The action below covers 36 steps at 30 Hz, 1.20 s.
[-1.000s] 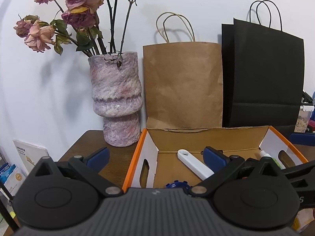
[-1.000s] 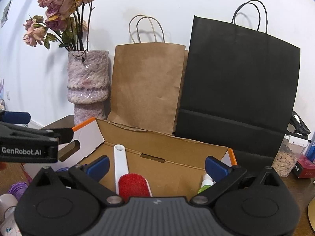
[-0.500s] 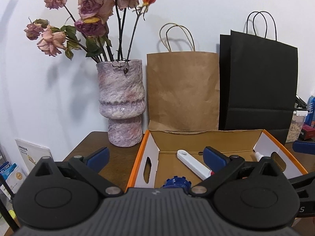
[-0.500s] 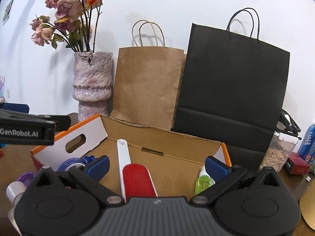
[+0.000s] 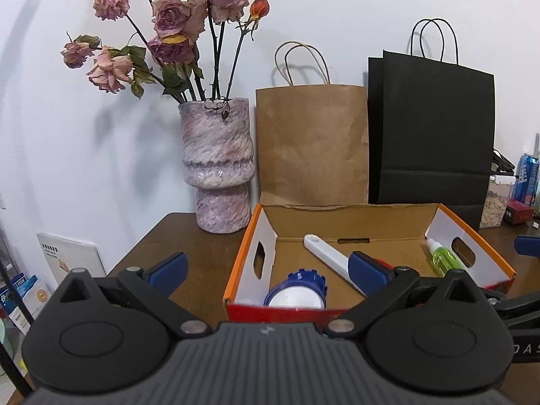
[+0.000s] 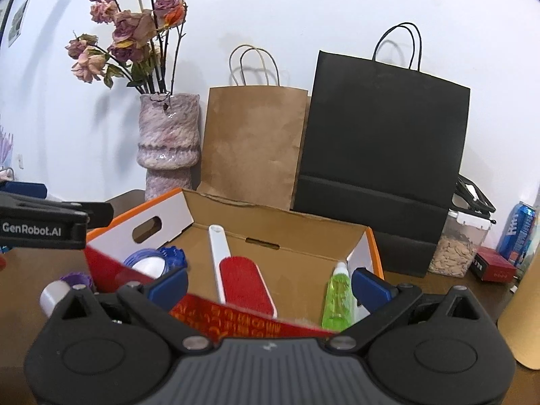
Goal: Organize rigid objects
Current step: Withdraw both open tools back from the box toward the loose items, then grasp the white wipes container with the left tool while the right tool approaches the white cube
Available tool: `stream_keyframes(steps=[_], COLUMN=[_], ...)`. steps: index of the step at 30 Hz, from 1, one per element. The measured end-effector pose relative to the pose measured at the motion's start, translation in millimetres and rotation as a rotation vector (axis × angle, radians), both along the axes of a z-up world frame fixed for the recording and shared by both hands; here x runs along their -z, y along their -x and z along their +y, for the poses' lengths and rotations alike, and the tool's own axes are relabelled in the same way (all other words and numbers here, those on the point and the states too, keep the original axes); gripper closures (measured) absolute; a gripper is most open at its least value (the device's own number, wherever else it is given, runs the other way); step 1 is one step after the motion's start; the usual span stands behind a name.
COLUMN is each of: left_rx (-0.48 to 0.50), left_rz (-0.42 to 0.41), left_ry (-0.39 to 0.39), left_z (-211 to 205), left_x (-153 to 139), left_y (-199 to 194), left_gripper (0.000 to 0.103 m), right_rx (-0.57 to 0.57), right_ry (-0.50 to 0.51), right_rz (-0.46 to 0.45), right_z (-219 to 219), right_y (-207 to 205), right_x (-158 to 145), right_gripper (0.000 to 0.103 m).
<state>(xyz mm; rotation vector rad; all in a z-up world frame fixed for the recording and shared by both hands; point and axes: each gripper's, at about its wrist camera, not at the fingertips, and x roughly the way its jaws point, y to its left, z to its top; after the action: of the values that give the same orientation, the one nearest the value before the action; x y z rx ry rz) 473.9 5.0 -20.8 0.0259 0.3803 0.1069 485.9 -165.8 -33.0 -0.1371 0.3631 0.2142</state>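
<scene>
Holding lint brush point(image 6: 243, 283), green bottle point(image 6: 336, 298), blue roll point(image 5: 296, 293), cardboard box point(image 6: 303, 233)

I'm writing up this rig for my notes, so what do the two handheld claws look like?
Both match. The left claw and right claw each have a ribbed dark grey body, two matte black round pivot housings, black link arms with silver pins, and blue fingertip pads. Seen from the right wrist view, the left one's side carries white GenRobot.AI lettering. No cables or sleeves show.
</scene>
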Motion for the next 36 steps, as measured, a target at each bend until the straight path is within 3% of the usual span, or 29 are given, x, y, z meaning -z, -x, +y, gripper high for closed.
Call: stream_keyframes(steps=[21,36], left_rx=[0.023,0.034], left_rz=[0.02,0.046], left_ry=[-0.032,-0.051], left_z=[-13.5,-23.7], left_x=[23.1,37.5], left_y=[55.8,69.1], left_gripper=[0.0,0.0], right_rx=[0.036,0.083], right_ry=[-0.036,-0.069], right_rz=[0.05,0.103], right_z=[-33.2,-60.7], right_y=[58.8,75.3], right_x=[26.9,43.4], right_gripper=[0.0,0.0])
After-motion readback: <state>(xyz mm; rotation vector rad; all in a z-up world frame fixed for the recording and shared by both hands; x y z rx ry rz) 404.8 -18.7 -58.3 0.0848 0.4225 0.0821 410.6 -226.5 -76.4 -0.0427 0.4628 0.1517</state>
